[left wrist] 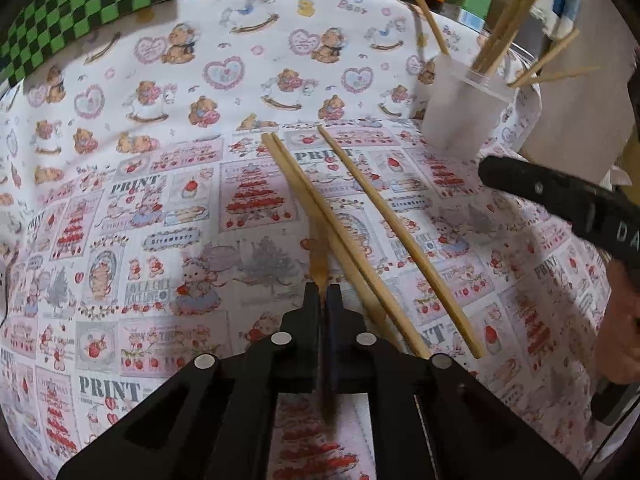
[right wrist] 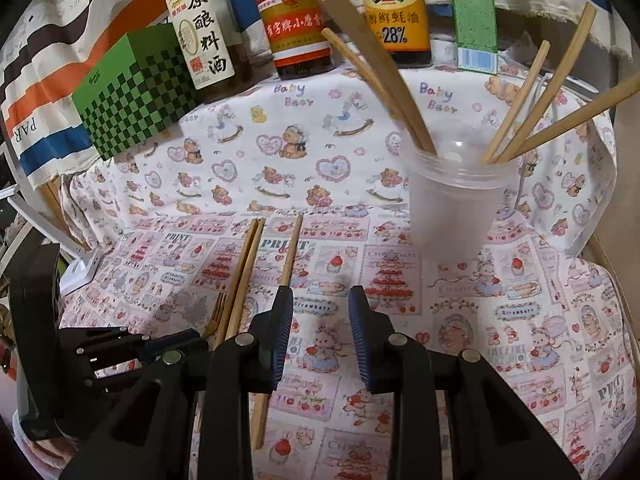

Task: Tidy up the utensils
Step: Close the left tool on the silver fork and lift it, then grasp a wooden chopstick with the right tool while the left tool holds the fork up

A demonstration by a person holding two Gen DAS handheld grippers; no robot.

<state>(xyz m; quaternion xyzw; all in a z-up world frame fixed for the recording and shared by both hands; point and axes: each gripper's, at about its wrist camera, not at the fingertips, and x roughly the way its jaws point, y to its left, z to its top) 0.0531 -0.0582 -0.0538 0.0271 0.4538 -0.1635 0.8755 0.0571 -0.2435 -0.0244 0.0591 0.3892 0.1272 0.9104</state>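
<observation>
A gold fork [right wrist: 216, 316] lies low over the patterned tablecloth [right wrist: 400, 272], with my left gripper [left wrist: 326, 294] shut on it; its tines [left wrist: 318, 256] stick out past the jaws. A pair of wooden chopsticks [left wrist: 316, 208] and a single chopstick [left wrist: 400, 240] lie just to its right. A frosted plastic cup [right wrist: 456, 208] at the back right holds several chopsticks [right wrist: 384, 64]. My right gripper [right wrist: 320, 316] hovers open over the cloth beside the single chopstick [right wrist: 290, 252], with nothing between its fingers. One of its fingers [left wrist: 552, 196] shows in the left wrist view.
Three sauce bottles [right wrist: 296, 28], a green carton [right wrist: 474, 20] and a green checkered box [right wrist: 136, 88] stand along the back. A striped cloth [right wrist: 48, 80] hangs behind them. A white bar [right wrist: 52, 224] sits at the left edge.
</observation>
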